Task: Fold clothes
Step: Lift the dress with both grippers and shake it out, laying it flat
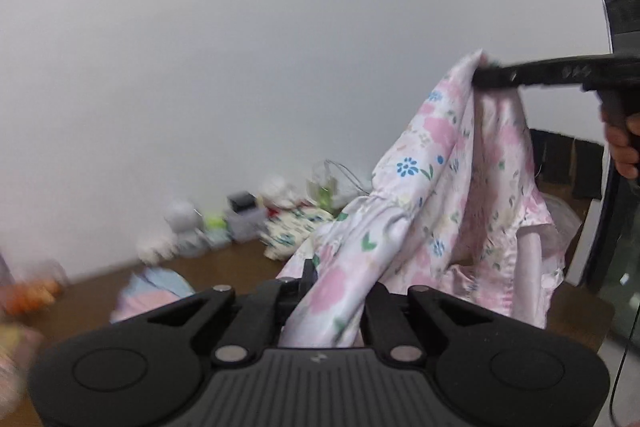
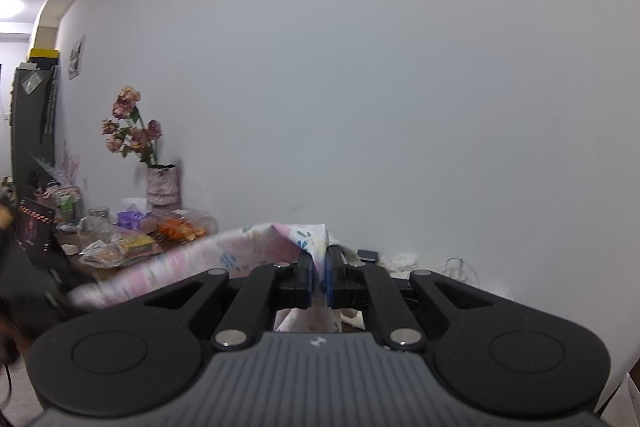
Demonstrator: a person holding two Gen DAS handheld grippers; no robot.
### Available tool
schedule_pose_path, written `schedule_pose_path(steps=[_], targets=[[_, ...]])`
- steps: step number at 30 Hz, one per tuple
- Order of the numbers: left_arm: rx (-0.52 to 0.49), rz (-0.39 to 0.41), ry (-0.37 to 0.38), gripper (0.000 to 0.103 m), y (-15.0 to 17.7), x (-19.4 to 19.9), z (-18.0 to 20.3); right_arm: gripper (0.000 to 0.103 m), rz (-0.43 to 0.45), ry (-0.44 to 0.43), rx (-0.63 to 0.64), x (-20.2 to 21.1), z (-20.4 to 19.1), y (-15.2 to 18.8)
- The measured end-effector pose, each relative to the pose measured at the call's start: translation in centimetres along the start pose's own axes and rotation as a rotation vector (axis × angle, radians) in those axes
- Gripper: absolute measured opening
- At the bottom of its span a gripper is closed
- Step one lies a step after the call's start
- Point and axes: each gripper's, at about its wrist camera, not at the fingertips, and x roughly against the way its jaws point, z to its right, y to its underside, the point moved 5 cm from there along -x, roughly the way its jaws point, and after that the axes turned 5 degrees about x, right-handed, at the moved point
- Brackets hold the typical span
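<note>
A pink floral garment point(image 1: 432, 187) hangs in the air above a brown table point(image 1: 224, 267). In the left wrist view my right gripper point(image 1: 480, 75) reaches in from the right and is shut on the garment's top edge, with a hand point(image 1: 622, 143) on its grip. Lower down, a fold of the cloth runs between the jaws of my left gripper point(image 1: 320, 279), which is shut on it; the fabric hides one finger. The right wrist view shows my right gripper point(image 2: 320, 279) with blue pads point(image 2: 309, 279) pinching the garment point(image 2: 280, 239), which trails off blurred to the left.
Folded pastel clothes point(image 1: 156, 287) and a folded floral piece point(image 1: 292, 227) lie on the table, with small white figures point(image 1: 180, 227) against the wall. A dark chair point(image 1: 560, 163) stands behind the garment. A vase of flowers point(image 2: 160, 183) and snack packets point(image 2: 120, 243) are at the left.
</note>
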Motion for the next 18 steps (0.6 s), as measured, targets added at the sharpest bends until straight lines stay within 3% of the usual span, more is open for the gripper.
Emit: schedule_pose_path(steps=[2, 6, 7, 8, 9, 11, 13, 15, 18], targets=[[-0.042, -0.021, -0.056, 0.005, -1.5, 0.3, -0.6, 0.005, -0.037, -0.016, 0.006, -1.7, 0.7, -0.5], [-0.033, -0.163, -0.204, 0.014, -2.2, -7.6, -3.6, 0.007, -0.199, 0.019, -0.016, -11.3, 3.3, 1.2], [-0.006, -0.203, -0.258, 0.019, -1.7, -10.4, -4.8, 0.017, -0.252, 0.039, -0.022, -14.3, 3.9, 2.3], [0.026, -0.240, -0.313, 0.044, -0.9, -13.0, -6.0, 0.046, -0.300, 0.092, -0.032, -17.3, 4.6, 3.9], [0.058, -0.273, -0.361, 0.064, 0.0, -15.2, -7.1, 0.059, -0.346, 0.153, -0.042, -20.1, 5.4, 5.7], [0.127, -0.314, -0.414, 0.064, 2.5, -17.8, -9.3, 0.062, -0.407, 0.229, -0.046, -23.1, 6.3, 9.0], [0.184, -0.323, -0.390, 0.065, 4.6, -18.1, -10.4, 0.063, -0.417, 0.219, -0.079, -23.9, 6.7, 11.5], [0.193, -0.315, -0.335, 0.073, 6.2, -17.2, -11.1, 0.070, -0.396, 0.158, -0.111, -22.6, 7.0, 12.9], [0.144, -0.338, -0.205, 0.076, 8.7, -16.3, -9.9, 0.072, -0.400, 0.088, -0.082, -20.1, 5.6, 14.7]])
